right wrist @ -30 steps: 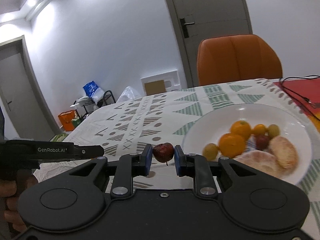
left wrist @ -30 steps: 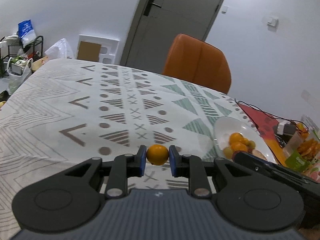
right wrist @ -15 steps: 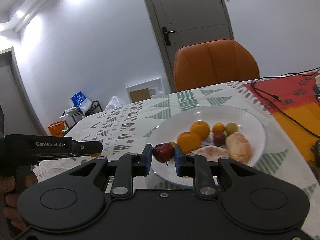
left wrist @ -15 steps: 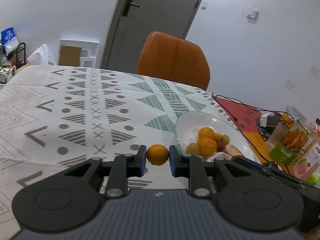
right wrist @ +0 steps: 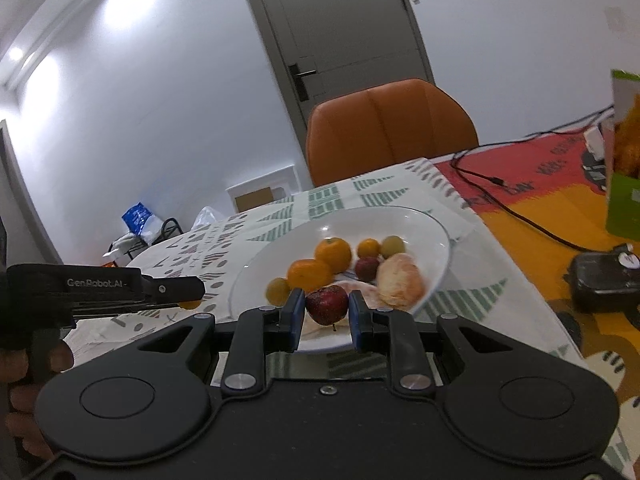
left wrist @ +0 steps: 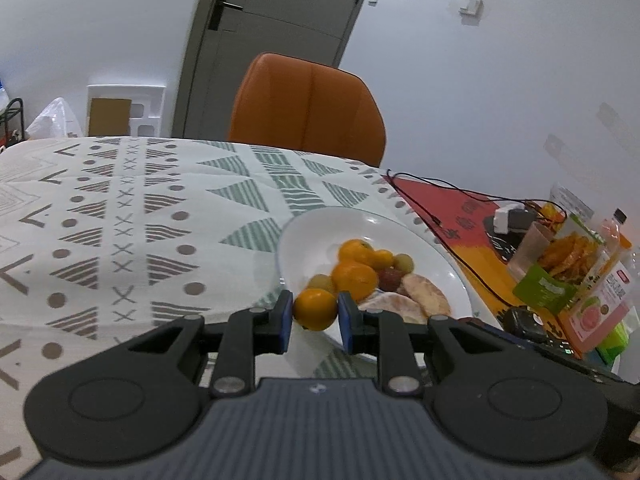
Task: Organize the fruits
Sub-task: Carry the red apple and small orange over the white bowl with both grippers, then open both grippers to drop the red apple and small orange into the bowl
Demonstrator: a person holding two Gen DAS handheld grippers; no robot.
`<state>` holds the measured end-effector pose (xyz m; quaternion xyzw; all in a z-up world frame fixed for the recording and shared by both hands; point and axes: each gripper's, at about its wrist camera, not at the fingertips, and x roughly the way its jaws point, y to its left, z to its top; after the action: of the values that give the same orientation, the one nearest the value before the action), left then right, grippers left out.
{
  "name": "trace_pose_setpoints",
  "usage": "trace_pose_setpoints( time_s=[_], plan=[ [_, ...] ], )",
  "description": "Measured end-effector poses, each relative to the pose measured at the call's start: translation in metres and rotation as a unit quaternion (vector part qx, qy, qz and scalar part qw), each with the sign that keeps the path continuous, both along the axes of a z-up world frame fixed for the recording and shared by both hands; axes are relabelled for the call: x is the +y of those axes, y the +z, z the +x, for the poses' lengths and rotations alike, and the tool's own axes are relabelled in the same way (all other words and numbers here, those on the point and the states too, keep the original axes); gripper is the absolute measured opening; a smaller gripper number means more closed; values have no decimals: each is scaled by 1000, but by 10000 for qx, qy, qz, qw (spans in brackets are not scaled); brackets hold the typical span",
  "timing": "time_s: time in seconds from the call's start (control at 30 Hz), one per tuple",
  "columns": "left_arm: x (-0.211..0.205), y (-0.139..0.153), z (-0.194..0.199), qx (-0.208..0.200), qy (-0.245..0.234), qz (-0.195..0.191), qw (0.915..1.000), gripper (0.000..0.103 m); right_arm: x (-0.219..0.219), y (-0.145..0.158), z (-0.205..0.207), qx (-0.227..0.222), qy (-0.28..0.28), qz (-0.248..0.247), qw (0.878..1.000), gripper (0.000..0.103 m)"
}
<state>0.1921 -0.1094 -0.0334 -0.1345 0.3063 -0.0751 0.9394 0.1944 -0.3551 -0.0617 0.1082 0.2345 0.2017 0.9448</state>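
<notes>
both jaws narrow: left gripper (left wrist: 315, 316) pinches a small orange (left wrist: 315, 309), right gripper (right wrist: 326, 311) pinches a dark red fruit (right wrist: 327, 305), each over the white plate (right wrist: 430, 236) near edge. risk: plate's crowded w/ fruit, so a high release could roll one off onto the tablecloth (left wrist: 132, 204).
</notes>
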Motion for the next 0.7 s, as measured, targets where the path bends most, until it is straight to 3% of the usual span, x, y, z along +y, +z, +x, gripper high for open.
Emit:
trace_pose_setpoints(
  time_s=[0.5,0.63,0.7],
  plan=[
    [-20,-5,17,32,-147,77,9999,23,-2,-4,14,31,64,154,9999,22],
    [-20,-1,23,-8,-157,52,9999,23,4,-3,15,-53,140,99,9998,40],
    [-21,0,24,-31,-182,56,9998,23,1,-2,14,-84,101,75,9999,40]
  ],
)
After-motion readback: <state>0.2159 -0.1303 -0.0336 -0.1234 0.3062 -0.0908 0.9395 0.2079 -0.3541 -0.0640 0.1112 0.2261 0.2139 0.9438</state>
